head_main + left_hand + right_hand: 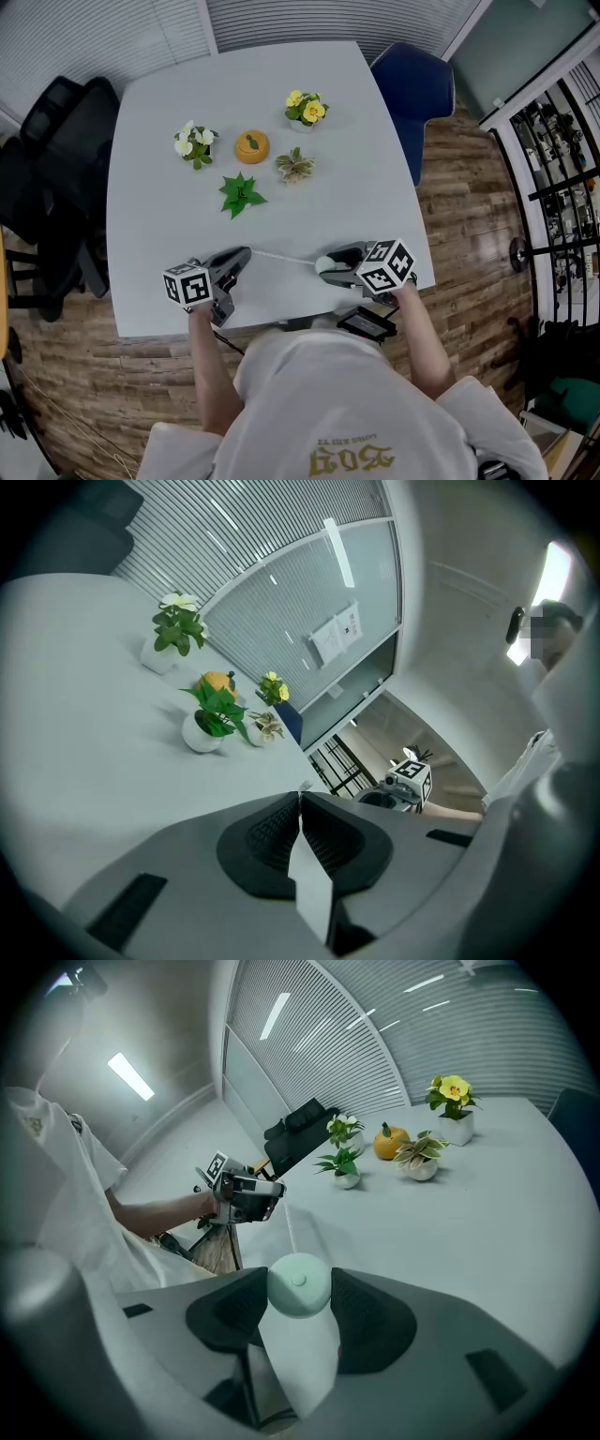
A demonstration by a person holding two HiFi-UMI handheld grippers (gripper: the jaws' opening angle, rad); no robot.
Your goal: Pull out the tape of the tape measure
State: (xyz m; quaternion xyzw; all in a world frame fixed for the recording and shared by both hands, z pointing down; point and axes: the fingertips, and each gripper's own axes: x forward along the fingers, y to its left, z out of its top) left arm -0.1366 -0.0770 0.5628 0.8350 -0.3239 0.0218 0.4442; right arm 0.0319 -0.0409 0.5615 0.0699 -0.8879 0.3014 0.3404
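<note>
Seen from above, a person stands at the near edge of a white worktop [356, 187] with a gripper in each hand; the right gripper [330, 266] sits near the near right corner, its jaws clamped on either side of the tape measure [324, 264], a round mint-green case that fills the gap between the pads; this grip seems meant to anchor the case; the left gripper [240, 255], toward the near left corner, has its jaws pressed together on the end of the tape [281, 257], which runs as a thin pale line between the two grippers just above the worktop, so a short length is already drawn out; holding the two grippers apart and roughly level likely keeps the tape straight and clear of the surface; five small ornaments, potted plants [241, 194] and an orange pumpkin-like piece [251, 146], are clustered toward the far edge, well apart from the work; in the left gripper view the tape end is almost wholly swallowed by the closed jaws, with only a tiny pale tab showing at their tip; any markings on the tape are too fine to read; the person's torso covers the middle of the near edge, and a dark flat object [366, 324] below the right gripper is partly hidden and cannot be identified.
</note>
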